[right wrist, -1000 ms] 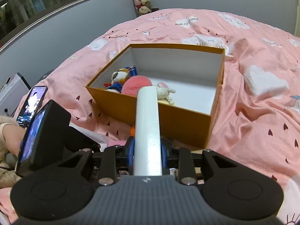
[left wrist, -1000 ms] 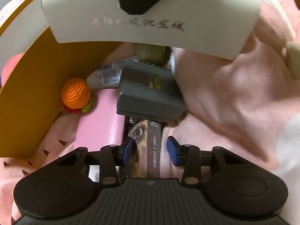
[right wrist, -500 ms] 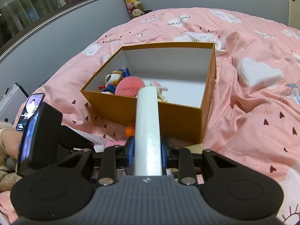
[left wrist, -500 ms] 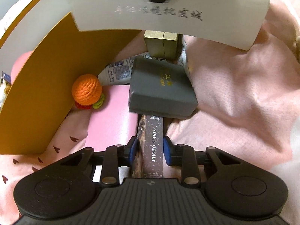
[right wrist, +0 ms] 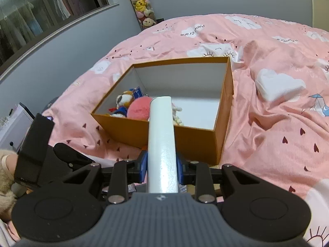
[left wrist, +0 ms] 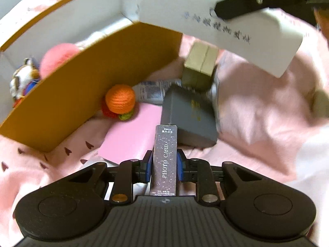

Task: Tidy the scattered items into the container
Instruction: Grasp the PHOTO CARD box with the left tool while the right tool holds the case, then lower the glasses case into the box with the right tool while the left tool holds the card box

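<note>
- Left wrist view: since the earlier frames the photo card box (left wrist: pixel 165 158) has been clamped and lifted off the bedding, and the orange container (left wrist: pixel 86 86) has slid further into view, so that its white inside is now seen.
- The left gripper (left wrist: pixel 163 165) is closed narrow on the photo card box, whose long side runs forward between the blue pads (left wrist: pixel 147 165).
- Items not yet tidied are seen below it: a grey case (left wrist: pixel 189 115), a pink flat box (left wrist: pixel 133 135), an orange crocheted ball (left wrist: pixel 120 98) touching the container wall, a printed packet (left wrist: pixel 152 91) and a small gold box (left wrist: pixel 200 63).
- A white flat box (left wrist: pixel 236 33), held from above by the other tool, hangs over this pile; the lift should be kept clear of it.
- Right wrist view: the container (right wrist: pixel 224 111) has been brought nearer and lower in the frame than before.
- The right gripper (right wrist: pixel 161 165) is shut on the white flat box (right wrist: pixel 161 140), seen edge-on and pointing at the container.
- Plush toys (right wrist: pixel 131 107) are packed in the left part; the right part of the floor is bare.
- It is judged that the white box should be carried over the near wall and let go flat on that bare floor, and the photo card box set down beside it, one hand after the other so the tools do not meet.
</note>
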The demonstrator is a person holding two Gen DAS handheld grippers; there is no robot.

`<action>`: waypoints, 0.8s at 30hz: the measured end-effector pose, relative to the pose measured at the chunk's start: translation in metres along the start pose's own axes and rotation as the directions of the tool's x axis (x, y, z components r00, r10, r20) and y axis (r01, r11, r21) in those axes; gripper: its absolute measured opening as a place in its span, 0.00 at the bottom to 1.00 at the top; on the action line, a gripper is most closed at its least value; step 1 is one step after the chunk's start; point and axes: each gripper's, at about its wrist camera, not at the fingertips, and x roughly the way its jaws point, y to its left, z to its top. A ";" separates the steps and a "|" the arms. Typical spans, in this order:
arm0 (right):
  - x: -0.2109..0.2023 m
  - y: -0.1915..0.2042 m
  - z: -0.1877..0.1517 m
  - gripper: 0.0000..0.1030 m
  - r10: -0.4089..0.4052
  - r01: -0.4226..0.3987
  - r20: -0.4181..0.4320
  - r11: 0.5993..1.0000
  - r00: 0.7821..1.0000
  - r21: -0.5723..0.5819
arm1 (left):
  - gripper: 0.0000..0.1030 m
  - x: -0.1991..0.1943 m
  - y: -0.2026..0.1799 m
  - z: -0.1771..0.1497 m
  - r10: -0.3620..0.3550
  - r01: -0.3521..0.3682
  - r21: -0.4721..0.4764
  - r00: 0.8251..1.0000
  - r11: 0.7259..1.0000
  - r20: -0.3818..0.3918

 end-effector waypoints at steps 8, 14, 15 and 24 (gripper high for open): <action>-0.008 -0.010 0.032 0.30 -0.031 0.027 0.069 0.998 0.997 0.060 | 0.25 -0.045 0.027 0.018 0.001 0.029 -0.144 0.980 0.989 0.200; 0.009 -0.015 0.070 0.30 -0.089 0.080 0.106 0.993 0.990 0.085 | 0.25 -0.075 0.050 0.038 0.050 0.028 -0.224 0.940 0.974 0.337; 0.015 -0.015 0.076 0.30 -0.092 0.083 0.109 0.993 0.990 0.087 | 0.25 -0.077 0.053 0.042 0.059 0.028 -0.238 0.934 0.971 0.352; 0.108 -0.019 0.112 0.30 -0.197 0.189 0.035 0.970 0.980 0.155 | 0.26 -0.083 0.085 0.064 0.118 0.049 -0.370 0.902 0.928 0.415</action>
